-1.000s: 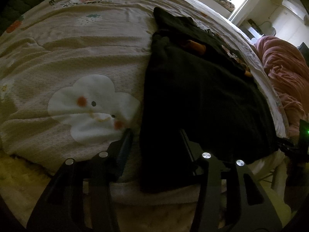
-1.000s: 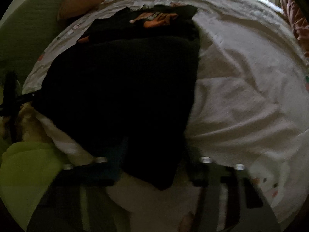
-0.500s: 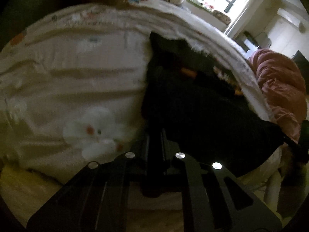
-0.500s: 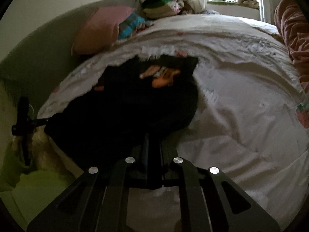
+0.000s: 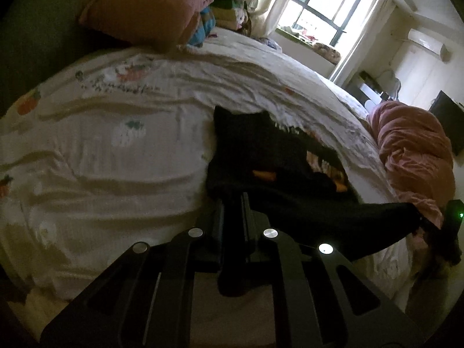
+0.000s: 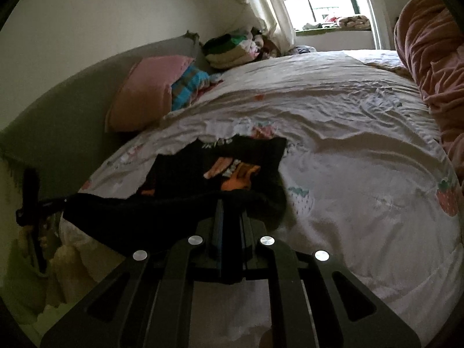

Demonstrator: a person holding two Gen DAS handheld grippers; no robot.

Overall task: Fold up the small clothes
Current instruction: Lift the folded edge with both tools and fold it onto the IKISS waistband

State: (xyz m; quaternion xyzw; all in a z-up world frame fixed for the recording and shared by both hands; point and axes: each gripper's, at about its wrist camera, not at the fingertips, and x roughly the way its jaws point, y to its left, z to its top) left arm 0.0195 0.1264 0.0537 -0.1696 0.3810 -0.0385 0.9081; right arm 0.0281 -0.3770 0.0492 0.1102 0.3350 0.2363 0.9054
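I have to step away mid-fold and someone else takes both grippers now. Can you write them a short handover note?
Left gripper: shut on the near edge of the black garment.
Right gripper: shut on the same edge, further along.
Garment: near edge lifted and stretched between the two grippers, far part with the orange print lying on the bed sheet.
Done: edge gripped and raised.
Left: probably carry the edge over the far part, lay it down, release, finish folding.

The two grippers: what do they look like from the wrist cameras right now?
Both are matte black. The left gripper and the right gripper each show flat angular linkage plates with slotted cut-outs, four round silver pivot bolts in a row, and narrow straight fingers. A blue strip runs along the right one's left finger. A small green light glows on the other unit at the left view's right edge. No cables or sleeves show.
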